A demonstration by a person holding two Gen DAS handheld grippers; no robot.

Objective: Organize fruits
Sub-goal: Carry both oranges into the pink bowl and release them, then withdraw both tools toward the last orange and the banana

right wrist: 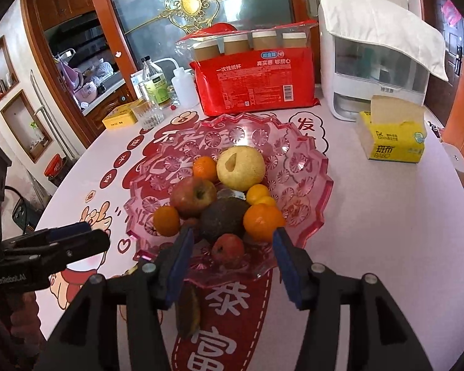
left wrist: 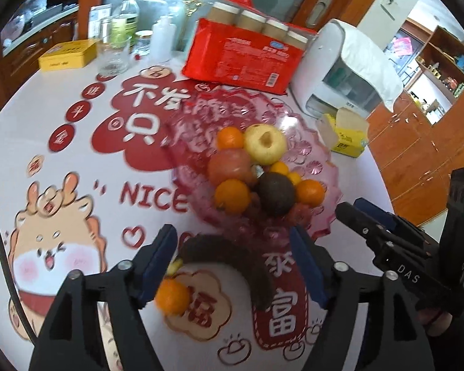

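A pink glass fruit bowl (right wrist: 309, 160) (left wrist: 320, 167) holds a yellow pear (right wrist: 240, 168), a red apple (right wrist: 192, 197), a dark avocado (right wrist: 224, 219), several oranges and a small red fruit (right wrist: 228, 249). On the table before the bowl lie a dark overripe banana (left wrist: 232, 256) (right wrist: 187, 312) and a loose orange (left wrist: 171, 296). My left gripper (left wrist: 232, 266) is open around the banana, above it. My right gripper (right wrist: 232, 266) is open and empty at the bowl's near rim.
The round table has a red-printed white cloth (left wrist: 77, 170). Behind the bowl stand a red pack of paper cups (right wrist: 256, 77), a white dispenser (right wrist: 371, 61), a yellow tissue box (right wrist: 393, 142), a glass (left wrist: 113, 57), bottles and a yellow tin (left wrist: 68, 54).
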